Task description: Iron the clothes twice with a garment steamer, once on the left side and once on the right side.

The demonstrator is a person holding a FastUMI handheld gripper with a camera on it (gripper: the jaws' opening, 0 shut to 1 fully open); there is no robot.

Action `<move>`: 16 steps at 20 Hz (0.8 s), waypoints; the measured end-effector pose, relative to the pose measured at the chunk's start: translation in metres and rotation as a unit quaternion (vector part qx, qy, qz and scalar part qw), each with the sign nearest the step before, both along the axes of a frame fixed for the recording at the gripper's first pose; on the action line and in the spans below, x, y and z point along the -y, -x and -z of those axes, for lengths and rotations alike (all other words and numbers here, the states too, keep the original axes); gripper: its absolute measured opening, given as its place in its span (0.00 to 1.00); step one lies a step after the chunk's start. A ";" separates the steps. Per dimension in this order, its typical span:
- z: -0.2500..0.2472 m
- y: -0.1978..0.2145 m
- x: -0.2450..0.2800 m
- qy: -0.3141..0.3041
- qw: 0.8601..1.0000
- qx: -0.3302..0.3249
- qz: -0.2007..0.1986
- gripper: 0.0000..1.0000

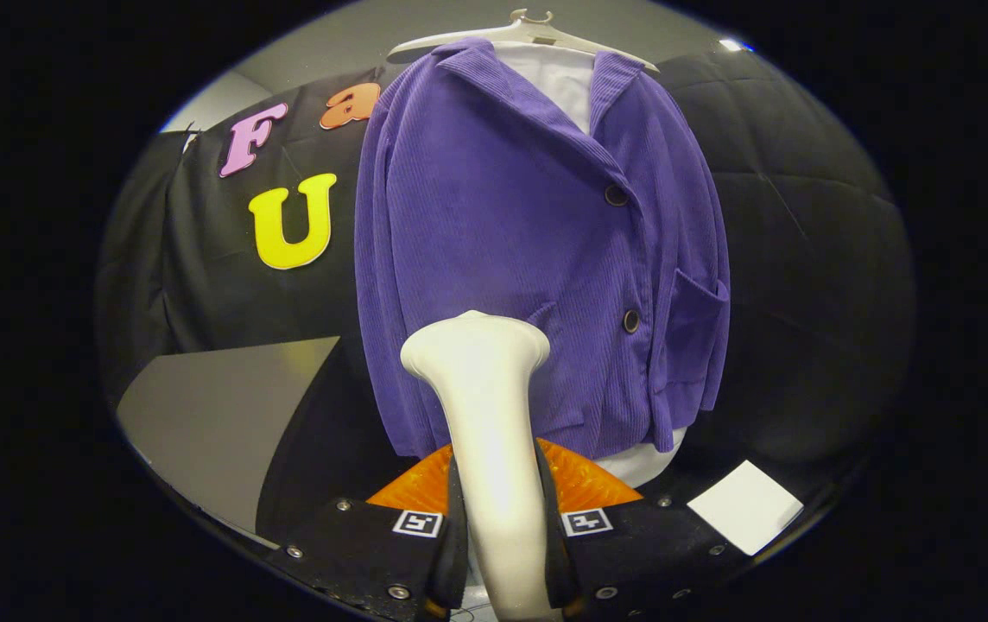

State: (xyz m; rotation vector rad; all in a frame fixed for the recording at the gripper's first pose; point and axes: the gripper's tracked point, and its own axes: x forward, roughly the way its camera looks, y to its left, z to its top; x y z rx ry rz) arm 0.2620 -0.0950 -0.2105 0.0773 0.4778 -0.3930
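No brand name or readable writing shows on the garment steamer (494,432) or on the purple jacket (528,259); the only markings are two small square black-and-white coded tags on top of the gripper (503,536), one on each side of the steamer's neck, and they carry a pattern, not words.

The gripper sits at the bottom centre of the frame, its two fingers pressed against the pale, cream-coloured handle of the steamer from left and right, pinching it firmly. The steamer rises upright from between them and flares into a wider head at the centre of the frame, overlapping the lower left part of the jacket's front; whether the head touches the cloth cannot be told.

The jacket fills the upper middle of the frame. It is ribbed, corduroy-like fabric, hung on a pale hanger (528,30) at the top, with a white garment (559,82) showing at the open collar and again below the hem at lower right. Two dark buttons run down its front, and a patch pocket sits on the right-hand side of the frame.

An orange ridged part (585,479) shows just behind the fingers, on either side of the steamer's neck. A grey panel (218,415) lies at lower left, and a white square sheet (744,505) at lower right. Black quilted cloth (805,259) forms the backdrop on both sides.
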 end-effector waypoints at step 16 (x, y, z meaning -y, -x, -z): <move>0.006 0.020 0.010 -0.043 0.998 -0.001 0.050 0.36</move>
